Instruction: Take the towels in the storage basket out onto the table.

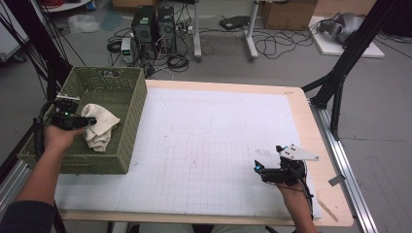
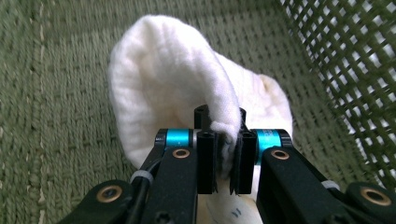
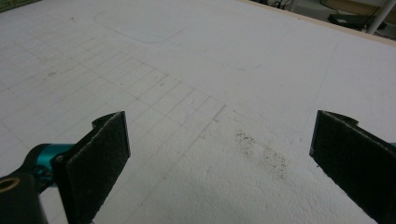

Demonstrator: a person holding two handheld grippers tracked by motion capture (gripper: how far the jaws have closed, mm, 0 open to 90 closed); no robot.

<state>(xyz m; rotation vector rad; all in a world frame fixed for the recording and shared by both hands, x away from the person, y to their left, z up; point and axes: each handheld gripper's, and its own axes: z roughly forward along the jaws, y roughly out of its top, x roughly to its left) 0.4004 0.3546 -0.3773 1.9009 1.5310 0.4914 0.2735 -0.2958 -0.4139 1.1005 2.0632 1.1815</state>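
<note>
From the high view, I am holding my left gripper [image 1: 90,121] over the green basket [image 1: 133,121] at the left of the frame, and its fingers are pinching a white cloth [image 1: 99,127] that is hanging inside the basket, toward its right wall. I judge the grip already made, and what is left is to lift the cloth out of the basket or to let it go there; which of the two I cannot tell from this moment. My right gripper [image 1: 258,168] is waiting at the lower right of the frame, over the white worktop [image 1: 204,145], well apart from the basket and touching nothing. Counting here: one basket, one cloth, two grippers, and no other loose thing is lying on the worktop.

In the left gripper view, my fingers [image 2: 206,158] are rising from the bottom middle of the frame, clamped together on a fold of the cloth [image 2: 163,84], which is bulging up and away into the centre. The woven basket floor [image 2: 56,93] is spreading behind it, and the lattice wall [image 2: 355,70] is filling the upper right corner. One cloth again, nothing else in the basket.

In the right gripper view, my fingers [image 3: 100,158] are standing wide apart at the lower left and lower right, with bare gridded worktop [image 3: 210,70] between them and a faint dark smudge [image 3: 261,154] just ahead. Nothing is being held here.
</note>
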